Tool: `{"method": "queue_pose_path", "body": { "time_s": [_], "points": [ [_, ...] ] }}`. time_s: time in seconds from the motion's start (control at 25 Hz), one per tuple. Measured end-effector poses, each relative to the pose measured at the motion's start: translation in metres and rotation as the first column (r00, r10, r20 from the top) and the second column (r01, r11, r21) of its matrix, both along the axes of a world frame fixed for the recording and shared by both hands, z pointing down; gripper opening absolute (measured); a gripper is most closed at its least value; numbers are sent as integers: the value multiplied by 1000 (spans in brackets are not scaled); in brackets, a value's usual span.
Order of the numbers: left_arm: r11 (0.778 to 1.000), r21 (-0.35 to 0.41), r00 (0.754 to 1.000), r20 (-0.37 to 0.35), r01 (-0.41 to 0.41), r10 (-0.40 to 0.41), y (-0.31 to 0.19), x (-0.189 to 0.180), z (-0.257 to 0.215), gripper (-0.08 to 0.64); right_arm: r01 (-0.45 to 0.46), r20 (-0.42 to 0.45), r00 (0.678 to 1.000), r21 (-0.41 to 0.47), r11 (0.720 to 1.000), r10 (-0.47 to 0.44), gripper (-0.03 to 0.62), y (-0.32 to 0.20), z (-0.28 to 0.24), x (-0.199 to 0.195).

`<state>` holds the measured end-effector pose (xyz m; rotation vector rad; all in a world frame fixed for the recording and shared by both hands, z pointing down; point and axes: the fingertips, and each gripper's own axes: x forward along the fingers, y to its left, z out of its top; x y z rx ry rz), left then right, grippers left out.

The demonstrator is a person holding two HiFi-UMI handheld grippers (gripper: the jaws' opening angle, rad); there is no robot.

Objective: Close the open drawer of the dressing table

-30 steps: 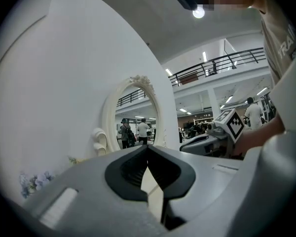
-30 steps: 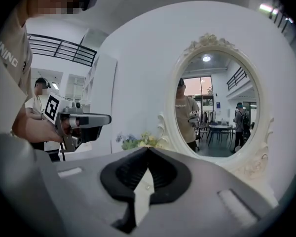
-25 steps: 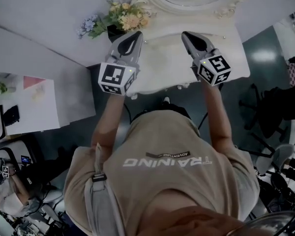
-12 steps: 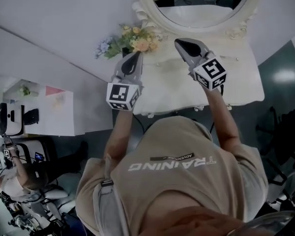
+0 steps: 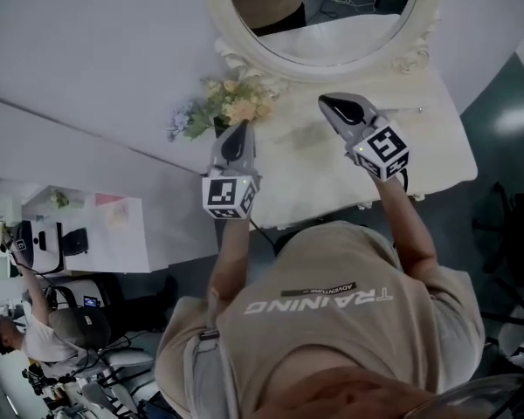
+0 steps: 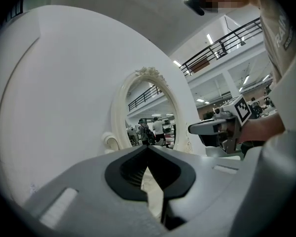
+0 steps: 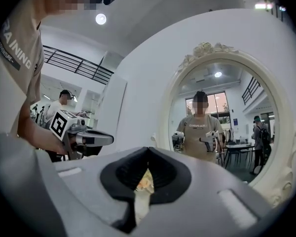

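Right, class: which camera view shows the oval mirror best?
The right gripper view: the mirror faces it, nearly whole. Head view crops its top; left gripper view sees it obliquely, narrowed.

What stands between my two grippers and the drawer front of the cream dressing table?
Nothing visible. The left gripper and right gripper hang shut and empty over the cream tabletop; the pastel flower bouquet sits beyond the left one, away from the front edge. The drawer shows in no view.

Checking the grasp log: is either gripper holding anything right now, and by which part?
Nothing is held: the left gripper and the right gripper hover over the dressing table, jaws shut and empty.
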<state>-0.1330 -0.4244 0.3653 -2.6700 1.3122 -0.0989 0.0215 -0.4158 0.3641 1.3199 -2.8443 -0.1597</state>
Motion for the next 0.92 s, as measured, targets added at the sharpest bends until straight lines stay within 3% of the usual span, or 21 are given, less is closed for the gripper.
{"method": "queue_pose_path", "body": {
  "time_s": [0.32,0.92],
  "points": [
    [1000,-11,1000,12,7,-7,-6,11,6,-3,28,4,1000,-18,999,-28,3,-1,9,1],
    [994,-103,999,37,38,-35,-15,8,50,-3,62,24,998,-68,996,-60,3,-7,43,0]
  ]
}}
